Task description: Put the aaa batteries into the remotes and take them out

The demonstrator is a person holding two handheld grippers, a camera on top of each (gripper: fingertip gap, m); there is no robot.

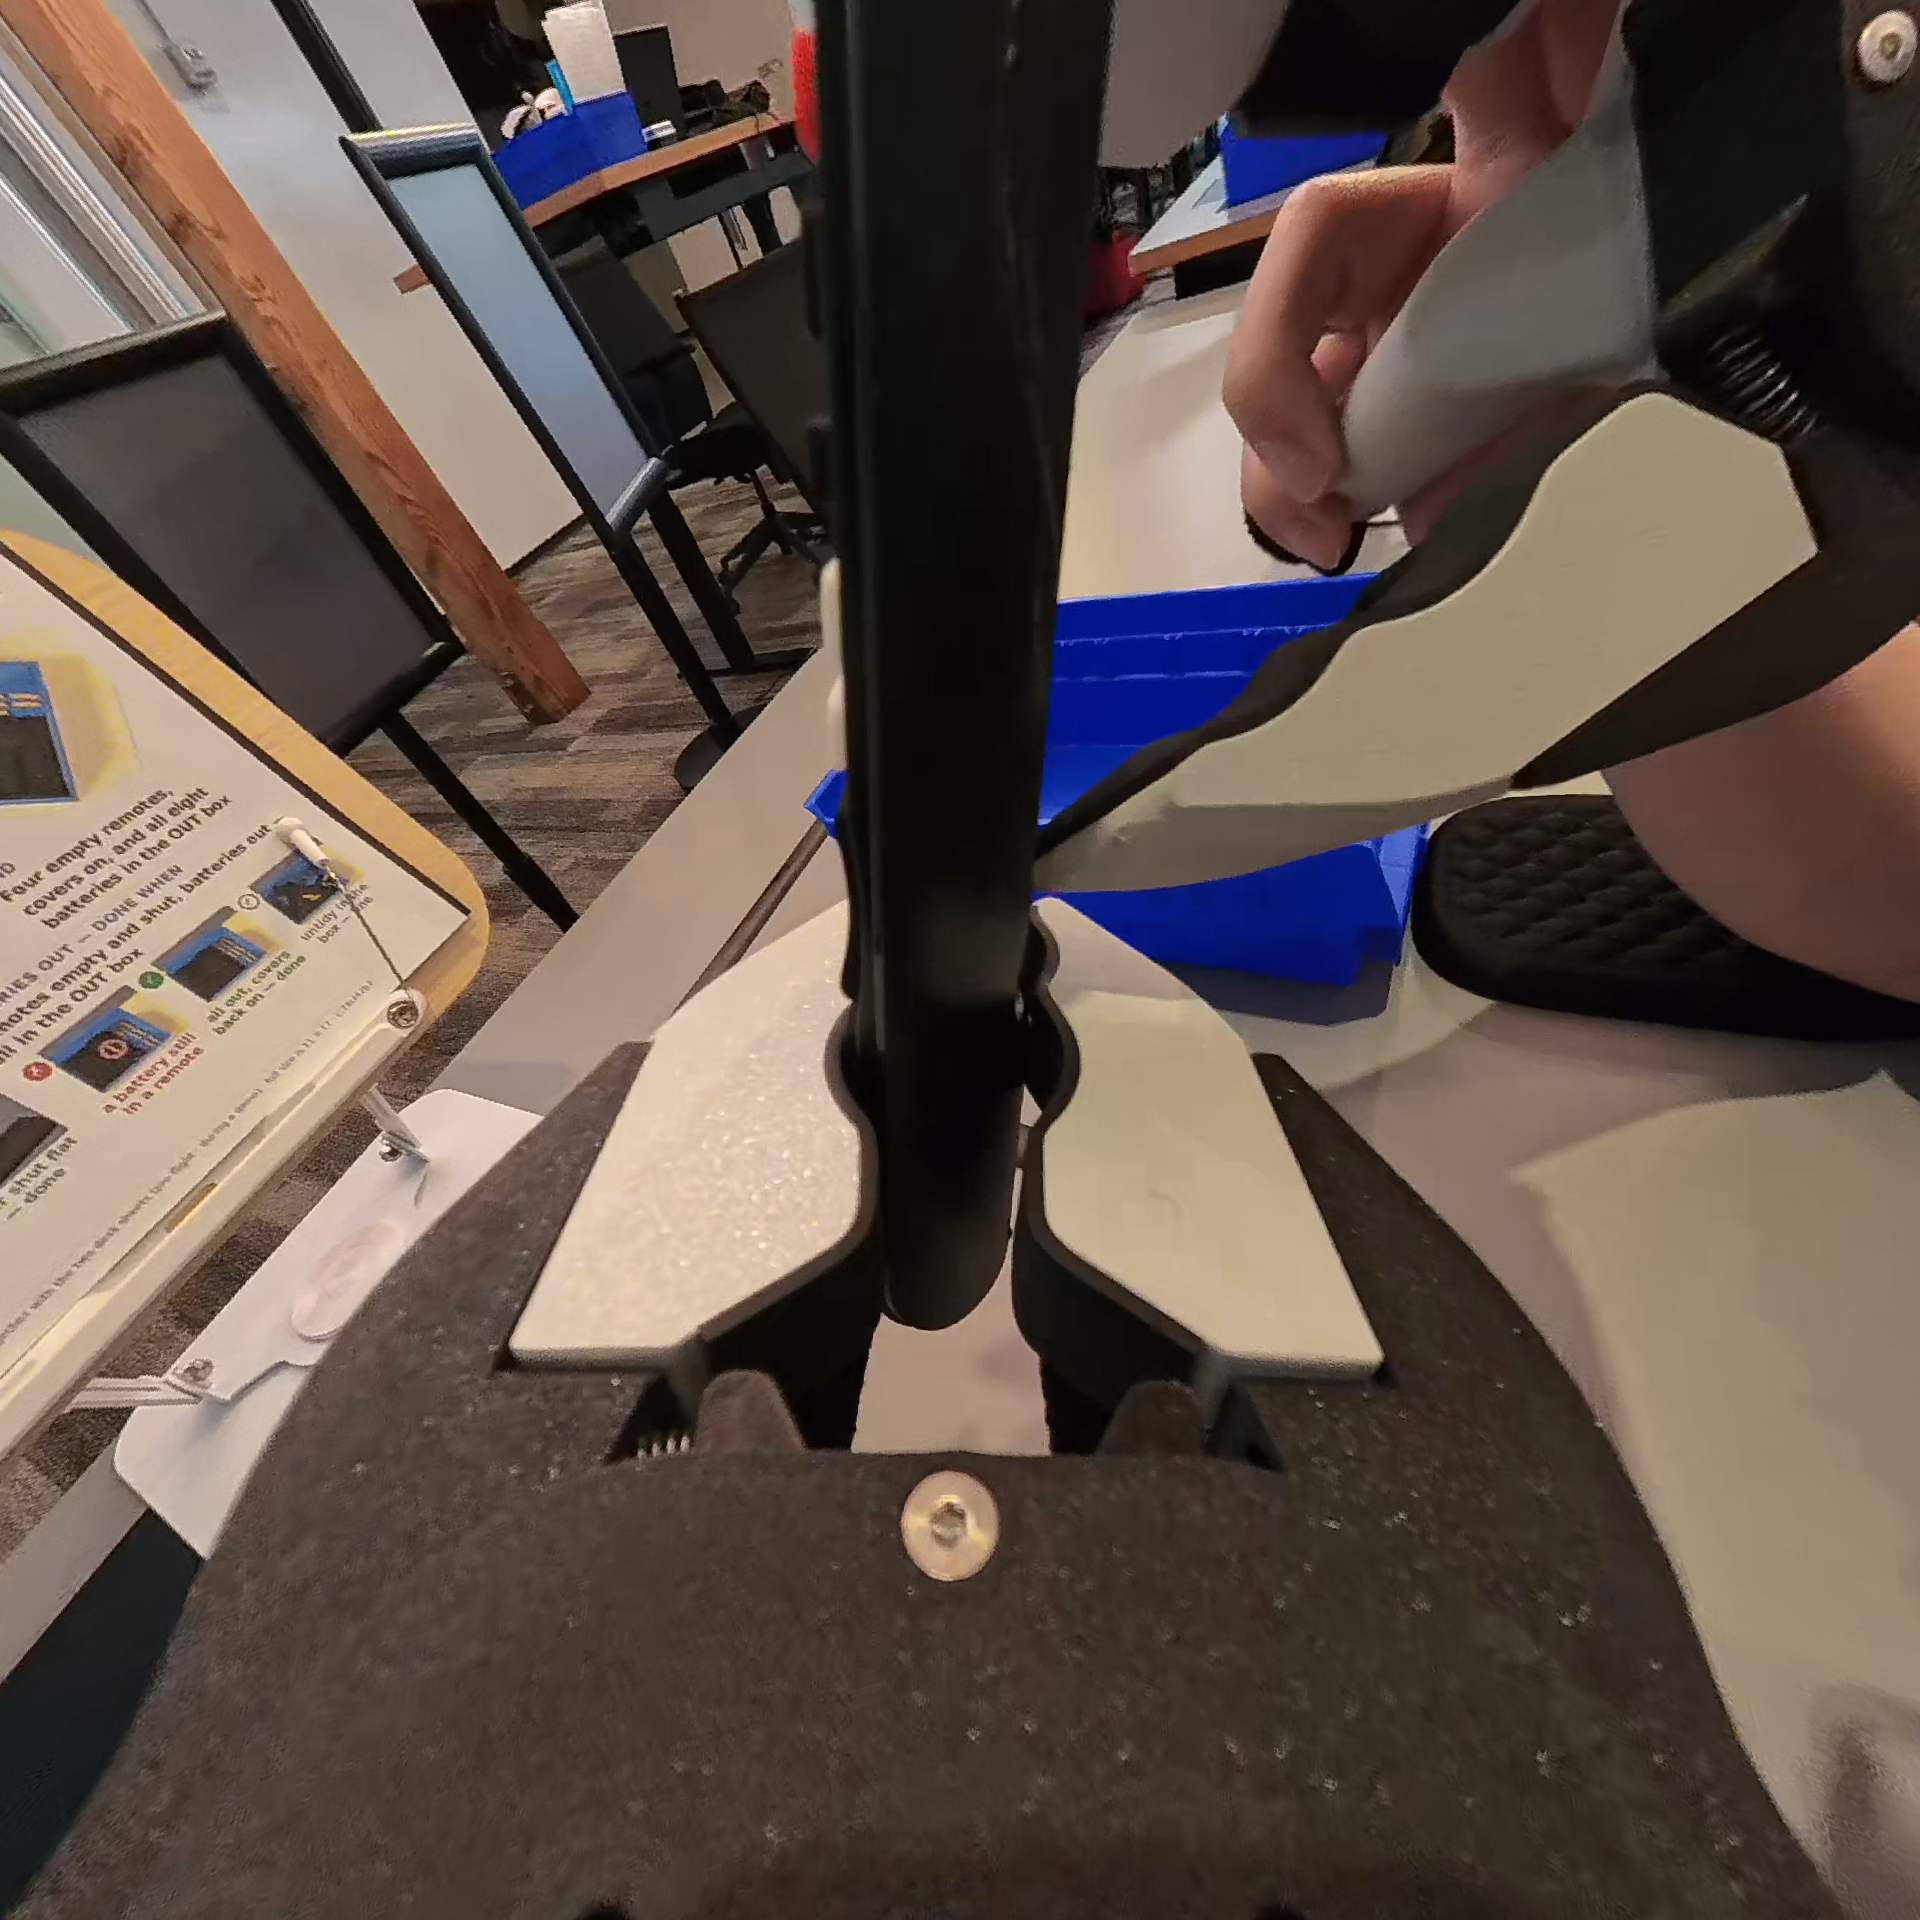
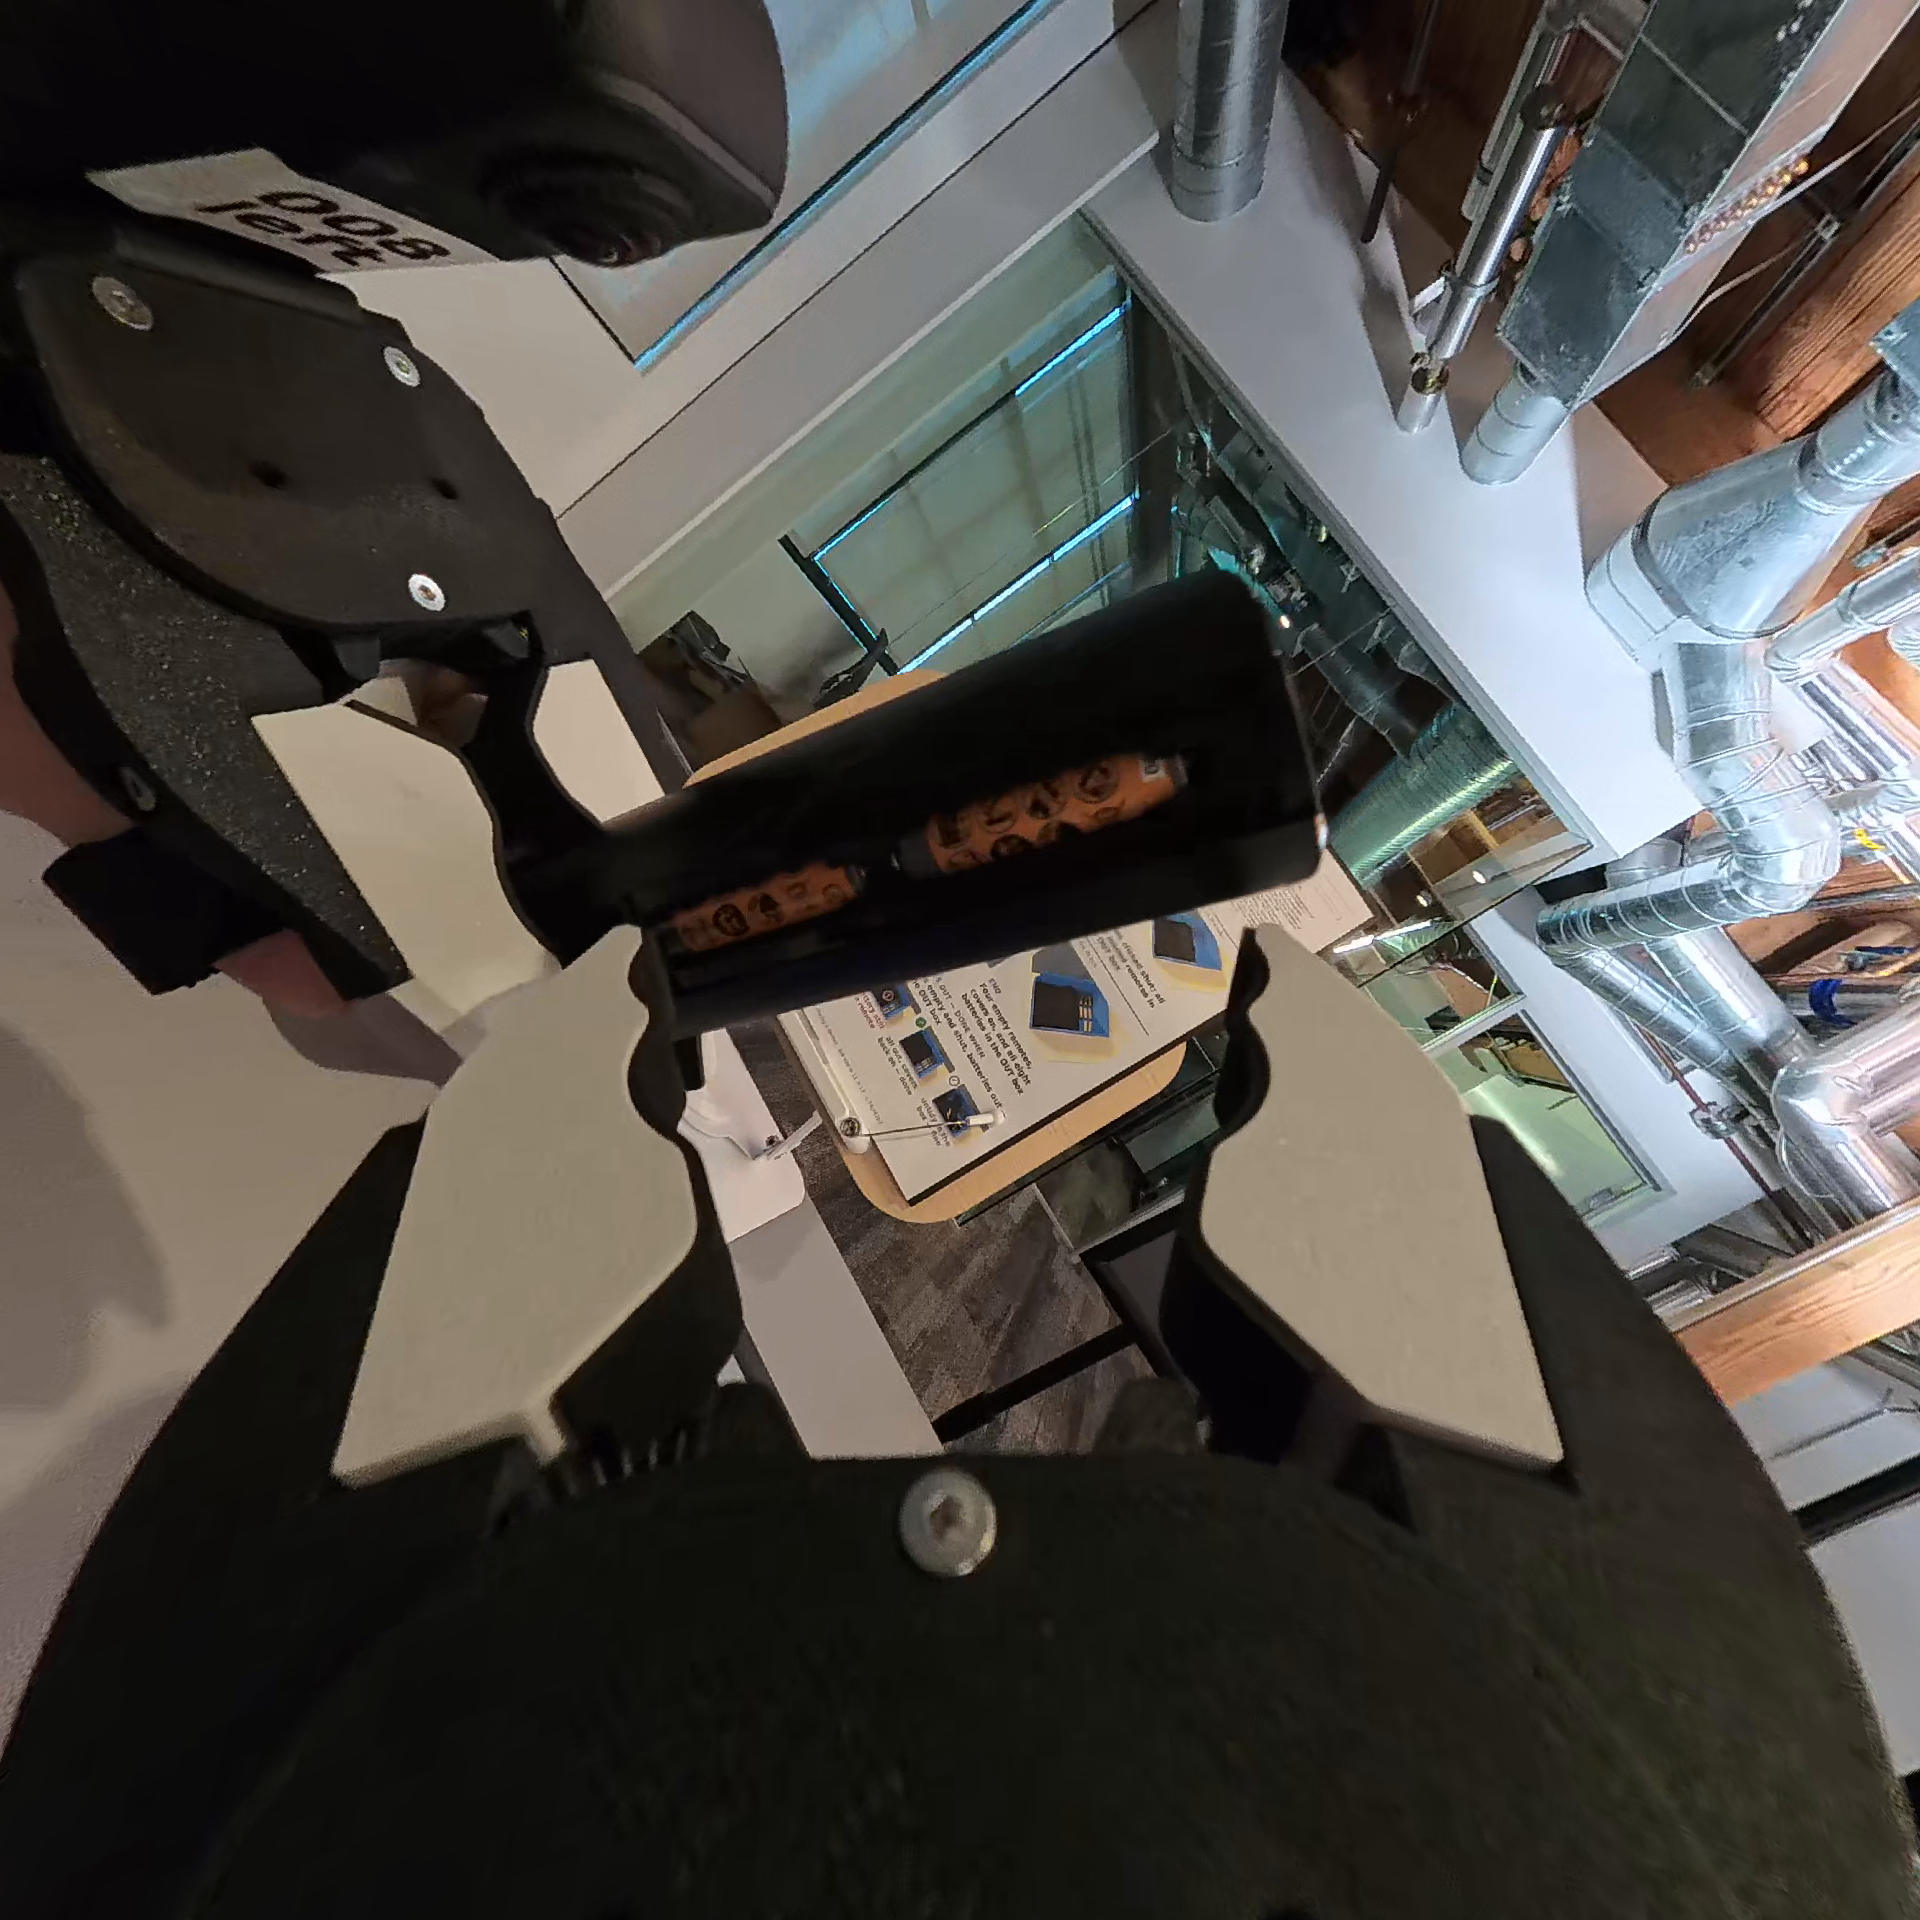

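Left gripper (image 1: pixel 940 1049): you've got it clamped on the black remote (image 1: pixel 940 623), fingers pinching near its lower end, the body standing up and away from you.
Right gripper (image 2: pixel 940 1029): yours is spread wide with nothing in it, its left fingertip just beside the remote's (image 2: pixel 966 800) near end; whether it touches, I can't tell.
Batteries: two orange-and-black AAA cells (image 2: pixel 1039 821) (image 2: pixel 764 906) lie end to end in the open compartment, no cover on it.
Step in hand: looks like the take-out half of the job, with both cells seated and your free tool lining up on them; it could equally be just after loading.
Next move: you'd need one fingertip under a cell's end to lever it against the spring, while your left keeps the remote from twisting.
Blue bin (image 1: pixel 1195 790): it sits on the grey table (image 1: pixel 1558 1299) behind the remote, a likely drop spot.
Left view only: the bin, your hand (image 1: pixel 1340 353) on the right tool's handle, and the remote edge-on with its compartment hidden.
Right view only: the open bay and both cells, plus the left tool's grip seen from the side.
Instruction board (image 1: pixel 156 987): propped at the table's left edge, seen in both.
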